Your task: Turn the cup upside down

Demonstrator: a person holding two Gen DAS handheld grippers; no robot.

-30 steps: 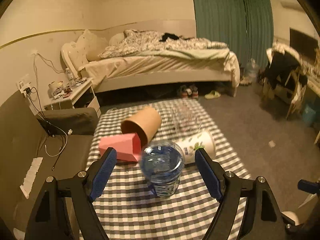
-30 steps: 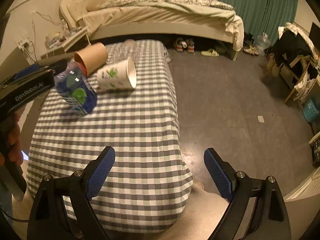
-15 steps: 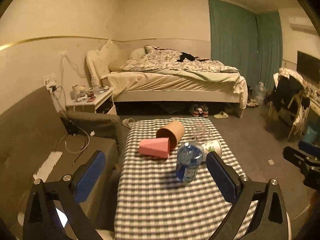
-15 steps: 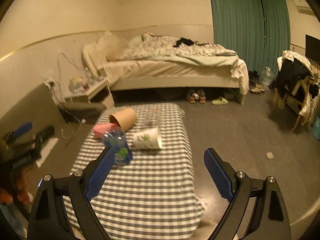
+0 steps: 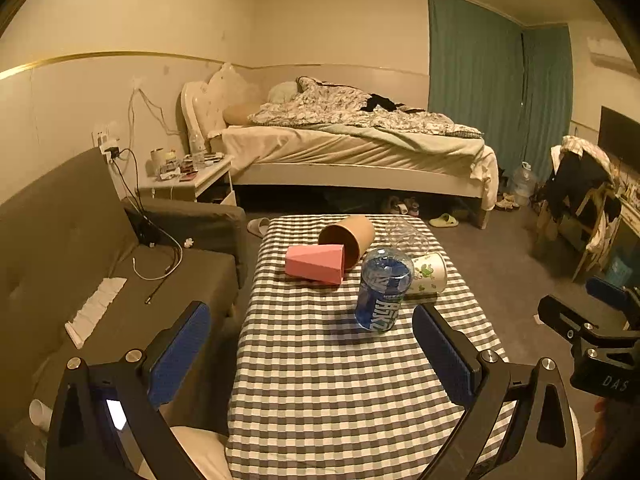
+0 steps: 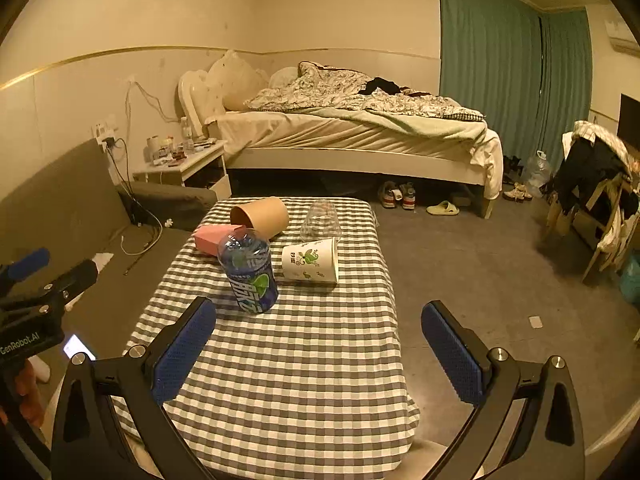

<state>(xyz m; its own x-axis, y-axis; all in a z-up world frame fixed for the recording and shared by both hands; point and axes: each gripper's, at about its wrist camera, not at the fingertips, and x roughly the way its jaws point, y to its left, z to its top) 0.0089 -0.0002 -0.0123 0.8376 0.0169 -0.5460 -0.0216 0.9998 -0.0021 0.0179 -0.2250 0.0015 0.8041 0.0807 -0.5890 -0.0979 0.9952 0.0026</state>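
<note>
On the checkered table [image 5: 340, 380] a blue see-through cup [image 5: 382, 292] [image 6: 250, 276] stands with its base up. Around it, a pink cup [image 5: 316, 264] [image 6: 210, 238], a brown paper cup [image 5: 348, 236] [image 6: 262, 216] and a white cup with green print [image 5: 428, 278] [image 6: 310, 260] lie on their sides. A clear cup [image 5: 406, 236] [image 6: 320, 220] stands behind them. My left gripper [image 5: 308, 320] is open and empty, held back over the table's near half. My right gripper [image 6: 318, 312] is also open and empty, short of the cups.
A grey sofa [image 5: 80, 248] with cables runs along the table's left side. Behind the table are a bed [image 5: 360, 148] and a cluttered nightstand [image 5: 192, 176]. A chair heaped with clothes [image 5: 580, 184] stands at the right, with bare carpet [image 6: 480, 272] beside the table.
Both grippers have drawn back and risen away from the cups; the left one was close around the blue cup a second ago. The cups have not moved.
</note>
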